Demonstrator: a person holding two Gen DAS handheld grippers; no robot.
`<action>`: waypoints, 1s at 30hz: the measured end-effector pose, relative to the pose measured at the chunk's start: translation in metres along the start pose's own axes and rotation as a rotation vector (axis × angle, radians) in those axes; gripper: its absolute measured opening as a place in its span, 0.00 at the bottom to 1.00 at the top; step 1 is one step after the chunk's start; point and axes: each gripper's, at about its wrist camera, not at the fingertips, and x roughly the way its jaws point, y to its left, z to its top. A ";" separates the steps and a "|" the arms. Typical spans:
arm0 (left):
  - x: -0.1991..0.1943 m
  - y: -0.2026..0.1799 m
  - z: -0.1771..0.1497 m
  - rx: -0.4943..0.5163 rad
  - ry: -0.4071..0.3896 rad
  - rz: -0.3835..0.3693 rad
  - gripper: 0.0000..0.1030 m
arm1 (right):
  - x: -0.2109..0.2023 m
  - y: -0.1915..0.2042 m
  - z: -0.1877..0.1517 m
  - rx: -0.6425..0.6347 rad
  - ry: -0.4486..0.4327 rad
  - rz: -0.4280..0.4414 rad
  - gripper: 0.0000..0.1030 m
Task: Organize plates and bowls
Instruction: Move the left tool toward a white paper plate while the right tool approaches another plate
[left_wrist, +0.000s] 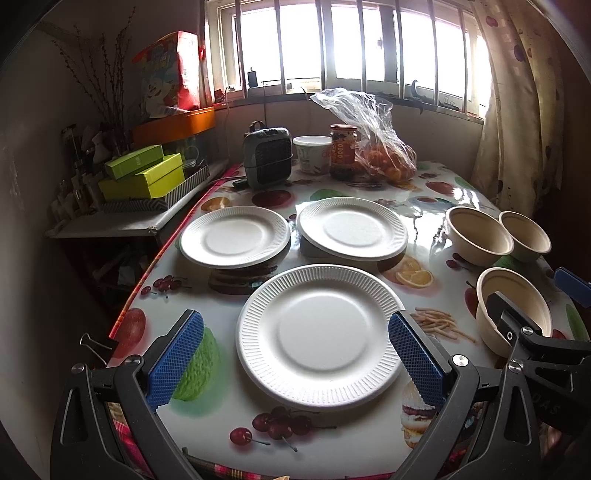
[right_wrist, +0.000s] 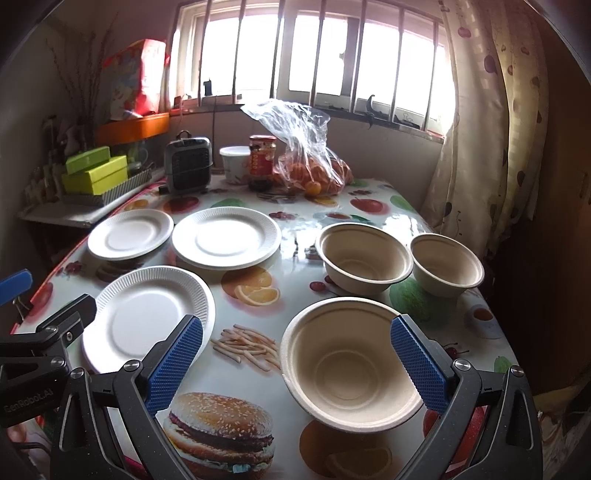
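Three white paper plates lie on the fruit-print table: a near plate (left_wrist: 321, 336) (right_wrist: 147, 317), a far-left plate (left_wrist: 234, 236) (right_wrist: 131, 234) and a far-middle plate (left_wrist: 352, 229) (right_wrist: 225, 236). Three beige paper bowls stand to the right: a near bowl (right_wrist: 351, 365) (left_wrist: 517, 306), a middle bowl (right_wrist: 364, 256) (left_wrist: 478, 236) and a far-right bowl (right_wrist: 447, 264) (left_wrist: 526, 236). My left gripper (left_wrist: 295, 350) is open, hovering over the near plate. My right gripper (right_wrist: 295, 354) is open, just above the near bowl, holding nothing.
At the table's back stand a small grey heater (left_wrist: 267, 157), a white tub (left_wrist: 312, 153), a sauce jar (left_wrist: 343, 151) and a plastic bag of oranges (left_wrist: 384, 155). A side shelf with green boxes (left_wrist: 144, 177) is on the left. A curtain (left_wrist: 517, 110) hangs right.
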 end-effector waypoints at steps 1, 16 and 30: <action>0.001 0.000 0.001 0.002 0.003 0.002 0.98 | 0.002 0.000 0.001 -0.001 0.002 0.002 1.00; 0.029 0.028 0.028 -0.032 0.024 0.035 0.98 | 0.033 0.022 0.038 -0.038 0.012 0.038 1.00; 0.056 0.067 0.052 -0.088 0.033 0.077 0.98 | 0.071 0.064 0.073 -0.080 0.034 0.091 1.00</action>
